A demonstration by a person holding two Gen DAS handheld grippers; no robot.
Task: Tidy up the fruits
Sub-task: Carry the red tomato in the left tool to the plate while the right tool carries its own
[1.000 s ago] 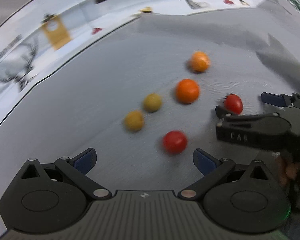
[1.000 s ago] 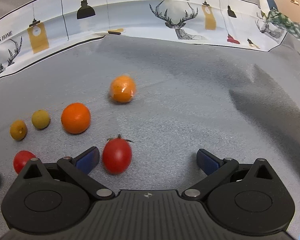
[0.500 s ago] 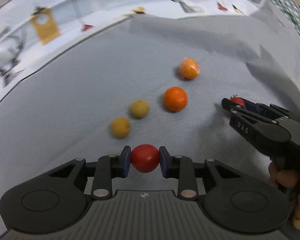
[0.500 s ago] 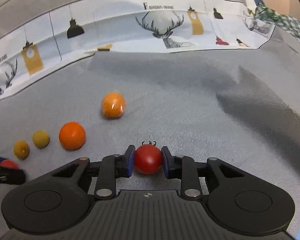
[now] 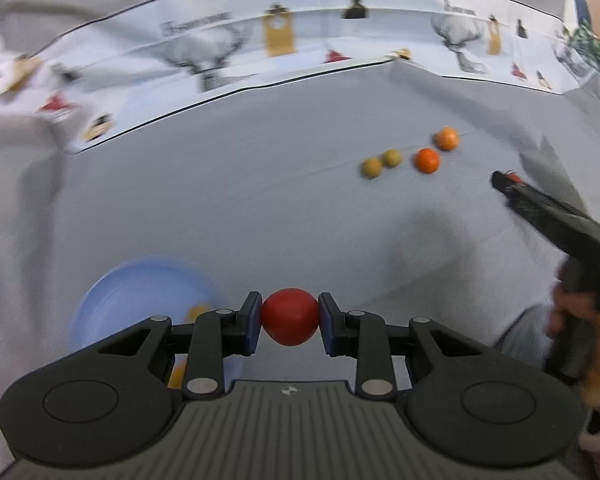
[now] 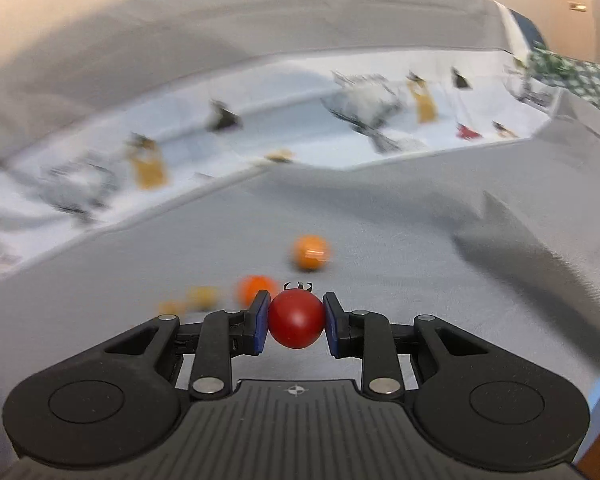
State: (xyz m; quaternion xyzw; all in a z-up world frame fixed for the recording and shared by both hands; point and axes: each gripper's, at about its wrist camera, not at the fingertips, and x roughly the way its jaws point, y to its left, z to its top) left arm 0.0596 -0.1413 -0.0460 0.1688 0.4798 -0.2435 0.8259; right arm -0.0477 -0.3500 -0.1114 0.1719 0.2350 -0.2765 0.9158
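Two tomatoes lifted, one in each gripper, both now clear of the grey tabletop [image 5: 260, 208].

The left gripper [image 5: 290, 317], open a second ago, clamps a red tomato [image 5: 289, 316] and has swung beside the blue bowl [image 5: 140, 280], likely its drop-off. The right gripper [image 6: 296, 319] likewise pinches a stemmed tomato [image 6: 296, 319], raised above the four fruits left behind: two yellow [image 5: 381, 163], two orange [image 5: 427, 160].

place: home | cues: grey tablecloth [image 5: 220, 200], deer-print fabric [image 5: 212, 64], blue bowl [image 5: 112, 280]
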